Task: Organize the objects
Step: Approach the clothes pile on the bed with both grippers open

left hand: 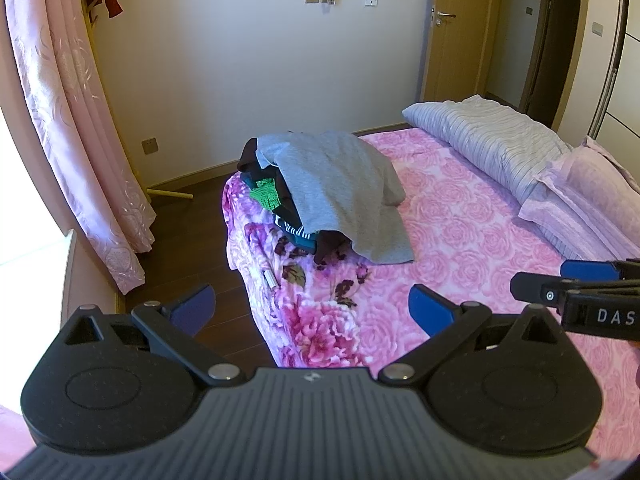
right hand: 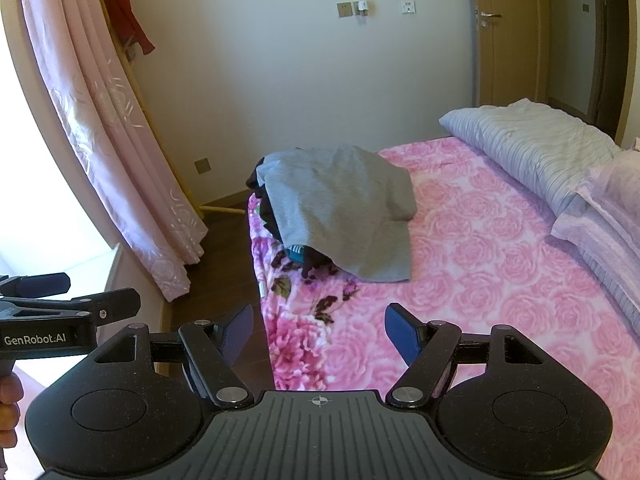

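A pile of clothes lies at the far corner of the bed, topped by a grey garment (left hand: 340, 188) (right hand: 344, 208). Dark pieces and a green one (left hand: 265, 195) stick out beneath it on the left. My left gripper (left hand: 312, 304) hovers over the near bed corner, open, with nothing between its blue pads (left hand: 430, 310). My right gripper (right hand: 320, 330) is beside it, also open and empty, well short of the pile. Each gripper shows at the edge of the other's view: the right gripper (left hand: 560, 276) and the left gripper (right hand: 52, 292).
The bed (left hand: 460, 248) has a pink rose-patterned cover. A grey folded quilt (left hand: 492, 136) and a pink pillow (left hand: 592, 192) lie at its right end. Pink curtains (left hand: 76, 120) hang left, above dark wood floor (left hand: 192, 232). A door (left hand: 456, 28) is at the back right.
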